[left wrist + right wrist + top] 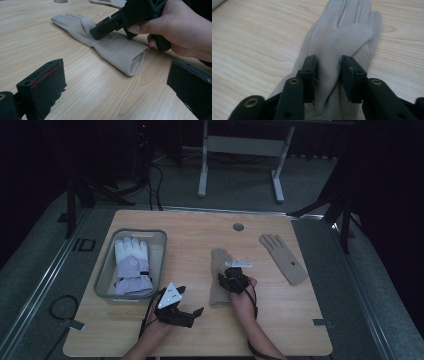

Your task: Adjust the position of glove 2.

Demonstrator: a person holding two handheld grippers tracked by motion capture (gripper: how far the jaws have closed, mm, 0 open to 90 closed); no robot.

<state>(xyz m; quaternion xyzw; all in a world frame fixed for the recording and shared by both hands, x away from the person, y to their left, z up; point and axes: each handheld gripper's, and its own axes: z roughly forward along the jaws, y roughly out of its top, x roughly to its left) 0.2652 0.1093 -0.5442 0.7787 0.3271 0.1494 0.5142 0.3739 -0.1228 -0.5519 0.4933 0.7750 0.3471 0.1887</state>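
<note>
Wooden table (pixel 150 340) — pale grain, with a round grommet hole (pixel 238 227) near its far edge.

Beige glove, middle (pixel 218 276) — lies flat at the table's centre, fingers toward the far edge, cuff toward the near edge. In the left gripper view its open cuff (pixel 136 62) faces the camera. In the right gripper view the palm and thumb spread away from the jaws.

Right gripper (pixel 229 279) — held in the person's right hand (pixel 243 296), set low over the middle glove's wrist area. Jaws part-open, one on each side of a raised strip of the glove's fabric; in the right gripper view the pads stand beside the cloth, and whether they press on it cannot be told. In the left gripper view one jaw tip lies at the glove's surface near the thumb.

Left gripper (pixel 192 306) — held in the left hand (pixel 161 325) at the near edge, left of the middle glove and apart from it. Jaws wide open, nothing between them but bare table.

Beige glove, right (pixel 284 257) — flat, well apart from the middle one, on the table's right side, fingers toward the far edge, a small dark dot on its back.

Grey bin (pixel 106 270) — at the table's left side, holding a white and lavender padded glove (pixel 132 266), fingers toward the far end.
</note>
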